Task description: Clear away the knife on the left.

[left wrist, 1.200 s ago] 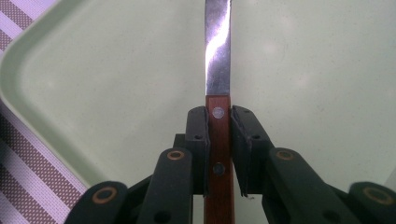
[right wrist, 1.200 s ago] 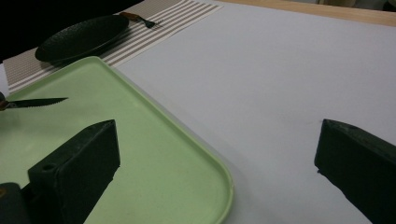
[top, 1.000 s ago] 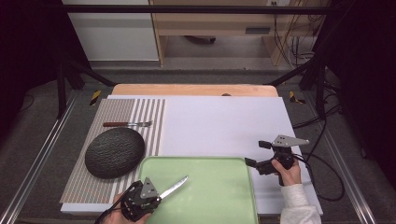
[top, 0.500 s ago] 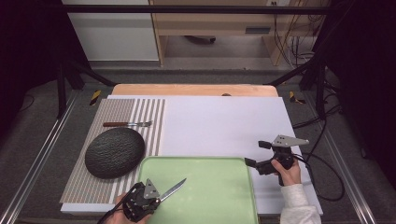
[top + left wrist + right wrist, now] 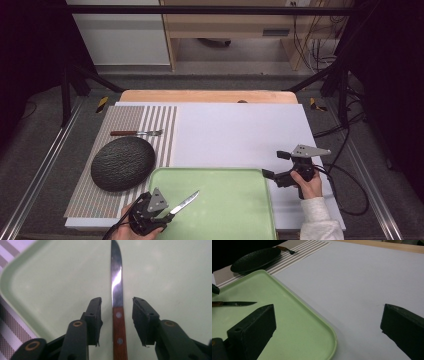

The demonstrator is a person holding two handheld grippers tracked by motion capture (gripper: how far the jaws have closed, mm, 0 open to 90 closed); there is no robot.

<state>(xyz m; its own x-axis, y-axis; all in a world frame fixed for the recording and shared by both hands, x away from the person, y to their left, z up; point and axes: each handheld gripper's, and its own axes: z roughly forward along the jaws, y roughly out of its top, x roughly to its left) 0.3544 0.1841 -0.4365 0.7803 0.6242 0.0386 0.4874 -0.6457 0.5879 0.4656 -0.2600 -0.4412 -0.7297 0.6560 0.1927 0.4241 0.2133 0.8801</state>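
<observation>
Knife [image 5: 117, 315] lies on green tray [image 5: 225, 210], nothing else in it; long axis runs 8 to 2 o'clock in high view, tip at 2. Left gripper [image 5: 117, 315] straddles the wooden handle, jaws apart, not touching; handle end cut off. Right gripper [image 5: 275, 165] wide open, empty, over white mat [image 5: 235, 135]. Dark plate [image 5: 122, 162] and fork [image 5: 137, 133] at 10 o'clock.

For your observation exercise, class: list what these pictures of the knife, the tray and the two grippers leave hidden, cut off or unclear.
1. Knife handle end: cut off by the bottom edge of the left gripper view; in the high view the left gripper covers it.
2. Whether the knife rests on the green tray or hangs above it: cannot tell.
3. Tray's near edge: cut off by the high view's bottom.
4. Fork tines: too small.
</observation>
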